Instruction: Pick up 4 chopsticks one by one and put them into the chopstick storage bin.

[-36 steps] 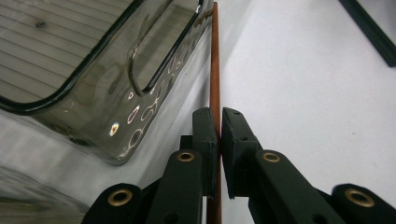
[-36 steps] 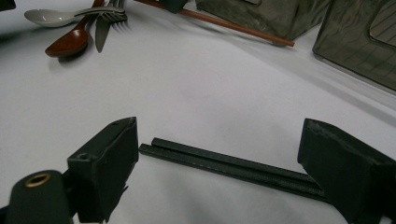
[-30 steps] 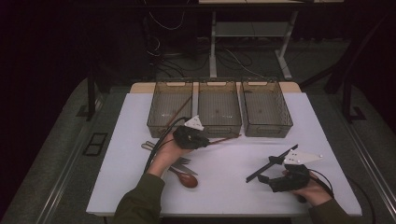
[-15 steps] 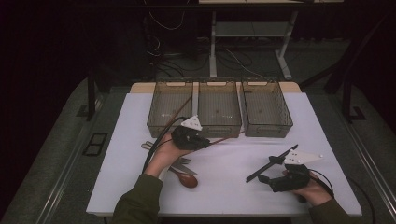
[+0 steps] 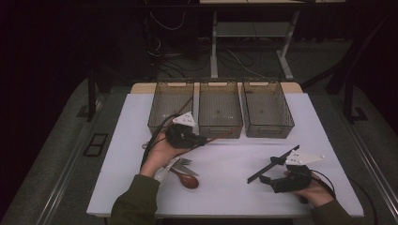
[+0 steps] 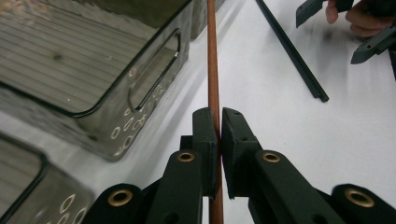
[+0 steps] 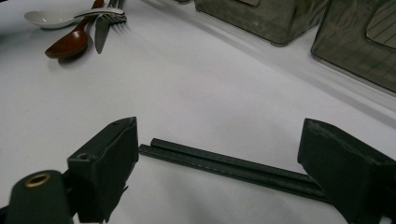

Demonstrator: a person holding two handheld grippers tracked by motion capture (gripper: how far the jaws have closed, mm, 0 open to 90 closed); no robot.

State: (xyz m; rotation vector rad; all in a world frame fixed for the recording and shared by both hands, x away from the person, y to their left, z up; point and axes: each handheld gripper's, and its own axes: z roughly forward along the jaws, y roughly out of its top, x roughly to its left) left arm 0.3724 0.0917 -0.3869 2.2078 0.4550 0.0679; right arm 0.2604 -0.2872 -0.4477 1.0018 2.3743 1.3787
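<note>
My left gripper [image 5: 202, 139] hangs just in front of the left and middle bins, shut on a thin reddish-brown chopstick [image 5: 220, 136] that points right along the bins' front. In the left gripper view the chopstick [image 6: 213, 79] runs straight up between the closed jaws. My right gripper [image 5: 265, 180] rests low at the table's front right, open. A pair of black chopsticks [image 7: 233, 165] lies flat on the white table between its spread jaws, untouched. From above, the black chopsticks [image 5: 274, 162] slant up to the right.
Three smoky clear bins [image 5: 171, 110] [image 5: 219, 110] [image 5: 267, 110] stand side by side at the back of the table. A brown spoon [image 5: 187, 180], a white spoon [image 7: 46, 18] and forks [image 5: 182, 163] lie under the left forearm.
The left gripper and its brown chopstick have shifted slightly left and toward the bins. The right gripper has stayed almost still, open over the black chopsticks.
</note>
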